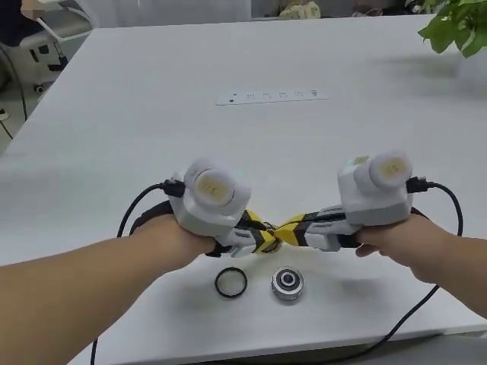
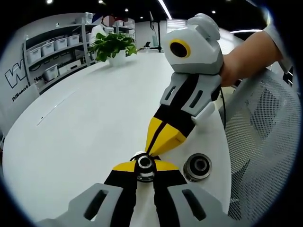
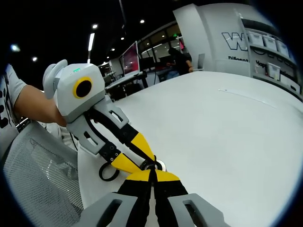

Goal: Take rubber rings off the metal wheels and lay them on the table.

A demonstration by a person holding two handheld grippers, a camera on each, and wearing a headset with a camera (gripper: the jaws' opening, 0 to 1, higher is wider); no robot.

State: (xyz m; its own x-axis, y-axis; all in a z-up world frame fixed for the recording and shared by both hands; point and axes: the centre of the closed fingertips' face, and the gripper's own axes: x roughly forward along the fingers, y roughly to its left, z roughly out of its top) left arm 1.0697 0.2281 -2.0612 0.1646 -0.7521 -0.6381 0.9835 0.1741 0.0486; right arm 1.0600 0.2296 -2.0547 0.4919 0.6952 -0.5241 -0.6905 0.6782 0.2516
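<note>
Left gripper: it is clenching a metal wheel between its yellow tips, over the near part of the white table.
Right gripper: its jaws are lying pressed together, and their tips are meeting the rim of the metal wheel. Whether they are pinching anything there cannot be told.
Grippers together: they are pointing tip to tip in the head view, each gripped by one of the person's hands.
Rubber ring: it is lying flat and loose on the table, close to the person and just below the meeting tips in the head view.
Second wheel: it is sitting flat on the table just beside the rubber ring, apart from it, and is showing a dark outer band.
Farther off: a power strip is lying mid-table, and a leafy plant is standing at the far corner.
</note>
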